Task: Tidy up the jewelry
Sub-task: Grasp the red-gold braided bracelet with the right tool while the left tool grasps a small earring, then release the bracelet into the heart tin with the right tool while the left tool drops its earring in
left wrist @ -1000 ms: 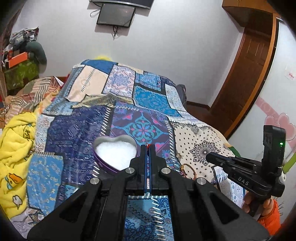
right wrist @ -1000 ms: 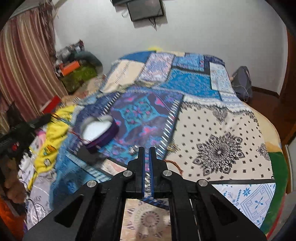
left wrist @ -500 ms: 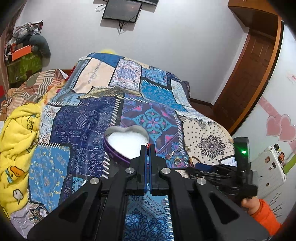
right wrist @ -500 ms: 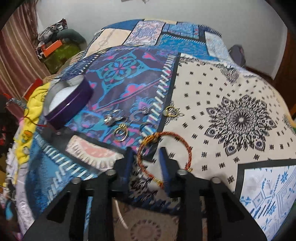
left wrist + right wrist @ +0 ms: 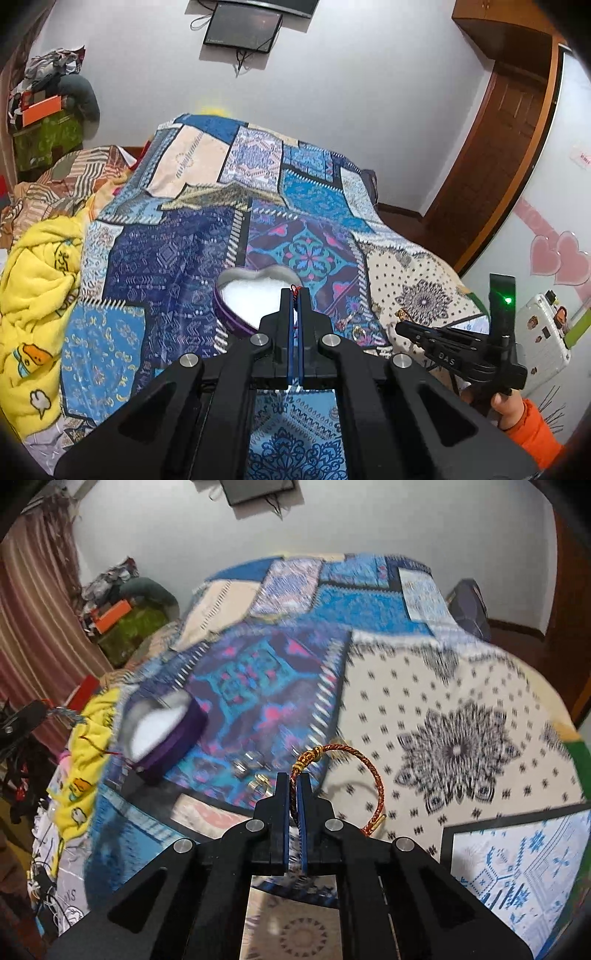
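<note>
Between right hand-held gripper [image 5: 292, 788] pads, braided bracelet [image 5: 373, 775]

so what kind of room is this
Most likely a home bedroom: a bed spread with a patchwork quilt, a wall-mounted screen above its far end, and a wooden door to one side.

Left hand-held gripper [image 5: 295, 295] pinches a red thread [image 5: 294, 291] — just over the heart-shaped box [image 5: 243, 295].
</note>
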A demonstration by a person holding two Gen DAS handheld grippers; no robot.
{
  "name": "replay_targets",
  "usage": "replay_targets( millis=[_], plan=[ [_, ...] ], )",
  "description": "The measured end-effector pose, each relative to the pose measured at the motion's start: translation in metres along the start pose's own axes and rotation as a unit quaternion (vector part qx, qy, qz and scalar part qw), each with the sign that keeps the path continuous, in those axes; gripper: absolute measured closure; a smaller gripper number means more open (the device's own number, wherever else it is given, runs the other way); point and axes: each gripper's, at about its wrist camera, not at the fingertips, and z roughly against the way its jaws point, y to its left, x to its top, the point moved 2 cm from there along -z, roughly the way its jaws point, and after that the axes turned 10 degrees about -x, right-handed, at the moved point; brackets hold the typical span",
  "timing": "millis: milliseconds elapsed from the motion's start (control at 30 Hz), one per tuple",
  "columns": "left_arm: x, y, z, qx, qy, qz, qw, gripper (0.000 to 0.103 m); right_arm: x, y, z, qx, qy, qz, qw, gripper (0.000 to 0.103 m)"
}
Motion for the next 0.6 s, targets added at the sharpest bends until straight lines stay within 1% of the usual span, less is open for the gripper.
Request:
replay_targets(
  millis=[133, 367, 533, 600],
  plan=[
    [0.013, 0.0, 0.01, 0.0, -0.016, -0.011, 0.9998, 0.103, 0.015, 0.016, 0.015, 0.014, -0.026, 0.009, 1.0, 0.1],
    [0.035, 0.006, 0.025, 0.006, -0.042, -0.025, 0.9988, 0.103, 0.036, 0.053, 0.026, 0.048, -0.06, 0.035, 0.996, 0.1],
    [0.044, 0.015, 0.026, 0.01, -0.045, -0.027, 0.9986, 0.103, 0.044, 0.084, 0.019, 0.073, -0.065, 0.069, 0.993, 0.1],
    [0.046, 0.019, 0.025, 0.009, -0.043, -0.027, 0.9987, 0.103, 0.047, 0.098, 0.012, 0.086, -0.058, 0.083, 0.991, 0.1]
  ],
)
